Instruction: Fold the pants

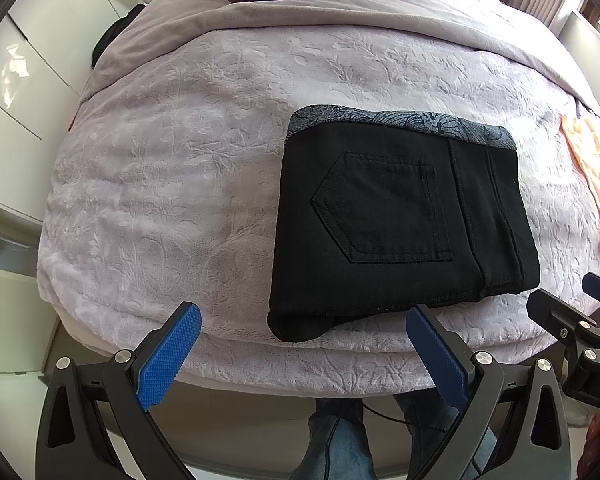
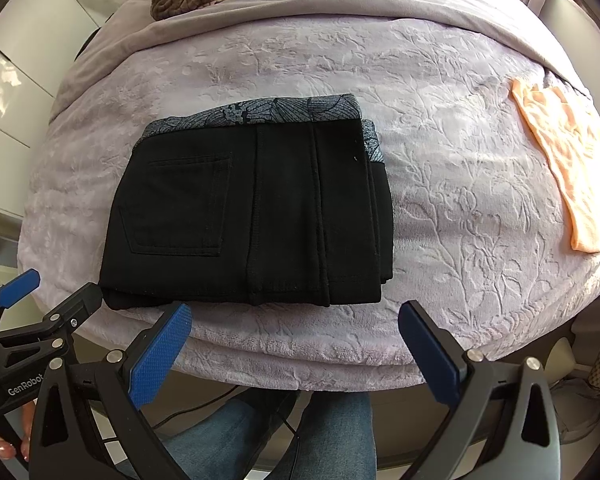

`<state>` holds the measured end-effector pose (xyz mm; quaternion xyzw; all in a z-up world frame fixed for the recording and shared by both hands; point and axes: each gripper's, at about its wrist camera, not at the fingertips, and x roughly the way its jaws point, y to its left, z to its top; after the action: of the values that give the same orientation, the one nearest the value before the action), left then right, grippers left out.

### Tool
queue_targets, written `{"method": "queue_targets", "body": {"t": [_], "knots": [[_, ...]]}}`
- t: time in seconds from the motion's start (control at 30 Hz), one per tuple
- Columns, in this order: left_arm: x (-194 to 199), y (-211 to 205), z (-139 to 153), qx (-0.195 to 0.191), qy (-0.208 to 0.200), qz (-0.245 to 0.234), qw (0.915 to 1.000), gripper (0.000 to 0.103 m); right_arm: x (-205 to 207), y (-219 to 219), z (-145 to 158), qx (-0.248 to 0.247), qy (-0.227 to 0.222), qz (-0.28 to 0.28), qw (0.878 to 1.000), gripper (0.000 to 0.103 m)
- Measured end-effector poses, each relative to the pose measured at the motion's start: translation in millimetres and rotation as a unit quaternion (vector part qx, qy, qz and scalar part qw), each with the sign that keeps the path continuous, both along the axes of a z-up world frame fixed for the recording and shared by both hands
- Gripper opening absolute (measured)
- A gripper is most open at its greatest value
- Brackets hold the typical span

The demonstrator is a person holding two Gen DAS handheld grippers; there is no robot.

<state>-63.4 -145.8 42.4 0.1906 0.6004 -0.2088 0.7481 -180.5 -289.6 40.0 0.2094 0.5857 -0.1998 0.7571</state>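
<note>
Left gripper (image 1: 304, 354) and right gripper (image 2: 295, 350), both spread and empty, near the folded pants (image 2: 244, 208).
Pants lie by the bed (image 2: 440, 208) edge; a careless nudge could slide them off, undoing the fold.

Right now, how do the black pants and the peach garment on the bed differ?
The black pants are folded into a thick, squared stack near the bed's front edge; the peach garment lies in a thin, flat layer off to the right. The pants show a back pocket and a grey patterned waistband; the peach garment looks plain and pale. Both rest on the lilac embossed blanket, and neither set of tongs, left or right, touches them.
</note>
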Motion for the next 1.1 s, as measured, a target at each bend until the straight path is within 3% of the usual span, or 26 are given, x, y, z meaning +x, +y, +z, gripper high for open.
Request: {"method": "queue_targets", "body": {"t": [1.1], "knots": [[3,-5,-7,0.008,-0.012,-0.005,0.9999,0.103,1,0,-10,-0.004,0.014,-0.004,1.000,0.103]]}}
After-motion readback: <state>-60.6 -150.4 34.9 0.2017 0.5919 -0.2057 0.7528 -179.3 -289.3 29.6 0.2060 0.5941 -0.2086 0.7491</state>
